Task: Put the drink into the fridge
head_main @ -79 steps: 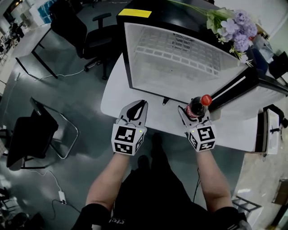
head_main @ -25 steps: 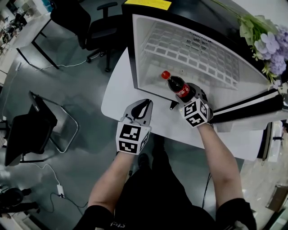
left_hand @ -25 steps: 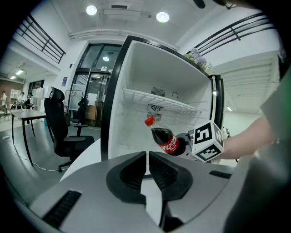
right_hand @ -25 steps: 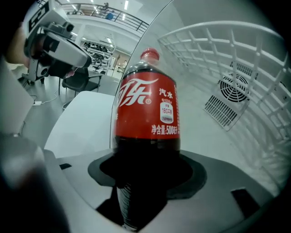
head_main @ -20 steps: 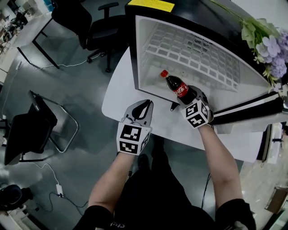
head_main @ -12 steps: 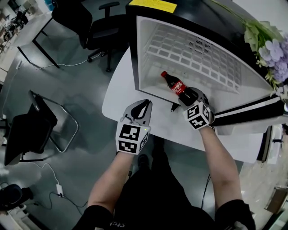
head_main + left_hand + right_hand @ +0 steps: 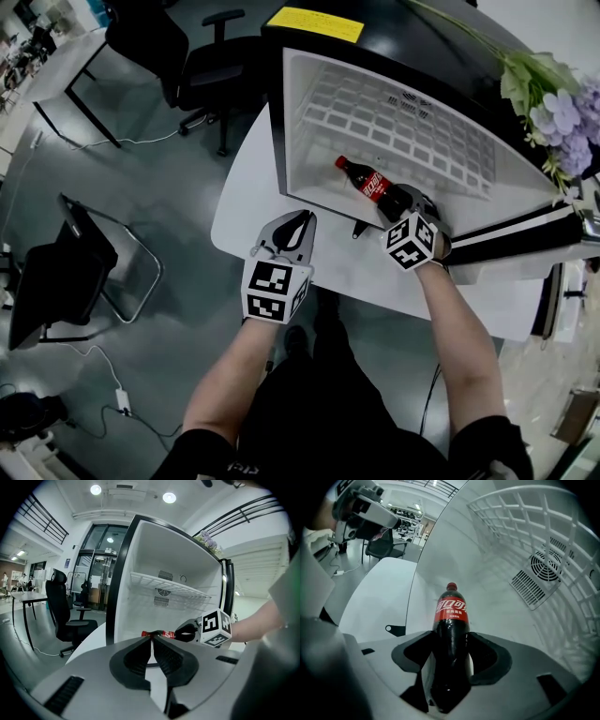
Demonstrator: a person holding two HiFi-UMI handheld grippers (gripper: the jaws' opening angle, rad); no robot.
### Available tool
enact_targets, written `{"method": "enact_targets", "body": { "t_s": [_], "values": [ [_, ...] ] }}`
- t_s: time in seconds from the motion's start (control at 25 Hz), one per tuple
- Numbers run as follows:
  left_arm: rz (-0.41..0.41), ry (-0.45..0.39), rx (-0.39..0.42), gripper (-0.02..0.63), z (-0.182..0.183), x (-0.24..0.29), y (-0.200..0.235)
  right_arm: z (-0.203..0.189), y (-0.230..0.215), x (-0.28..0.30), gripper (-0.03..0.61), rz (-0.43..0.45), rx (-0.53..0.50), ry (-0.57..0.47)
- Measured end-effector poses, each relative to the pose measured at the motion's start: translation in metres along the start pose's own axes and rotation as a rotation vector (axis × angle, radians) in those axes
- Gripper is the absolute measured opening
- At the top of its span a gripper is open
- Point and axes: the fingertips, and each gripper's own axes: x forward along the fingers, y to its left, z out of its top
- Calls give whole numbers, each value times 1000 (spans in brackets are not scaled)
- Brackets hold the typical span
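A cola bottle [image 7: 373, 186] with a red cap and red label lies tilted inside the open white fridge [image 7: 302, 112], cap pointing inward, low over the fridge floor. My right gripper [image 7: 401, 201] holds its lower body at the fridge's front edge. Its jaws are closing on the bottle [image 7: 451, 616], with both pads against the sides, and its own tips [image 7: 451, 638] are partly hidden by the dark body. My left gripper [image 7: 297, 223] hovers over the white table [image 7: 246, 192] in front of the fridge, shut and holding nothing. In the left gripper view its tips [image 7: 152, 640] meet, with the bottle [image 7: 161, 633] beyond.
A wire shelf [image 7: 403, 131] spans the fridge above the bottle. The fridge door [image 7: 525, 230] stands open at the right. Purple flowers [image 7: 555, 103] sit on top of the fridge. Office chairs [image 7: 202, 52] and a black seat [image 7: 61, 277] stand on the floor at the left.
The right gripper has carried the bottle from upright on the table into the fridge. Over the last second the bottle sank lower and tipped flatter. The left gripper has stayed put.
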Motion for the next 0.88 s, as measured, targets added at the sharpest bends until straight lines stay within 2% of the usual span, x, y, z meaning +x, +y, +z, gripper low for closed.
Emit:
{"method": "enact_targets", "body": {
  "t_s": [0.12,0.16,0.2,0.24,0.6,0.88],
  "values": [
    [5,1,1,33,-1,-1,4,2,-19,-5,229,-85,15,11],
    [5,4,-1,32,-2,-1,5,4,-26,-8,187,-122,34,9],
    [4,7,-3,32,-3,0,4,5,-30,-11,91,-154,48,6],
    [2,9,-3,32,-4,0,3,7,-31,-13,67,-172,56,2],
    [-28,5,17,33,4,-1,-15,8,13,-28,75,-103,166,-65],
    [-42,-1,25,32,12,-7,-24,6,16,-55,67,-108,286,-119]
  ]
}}
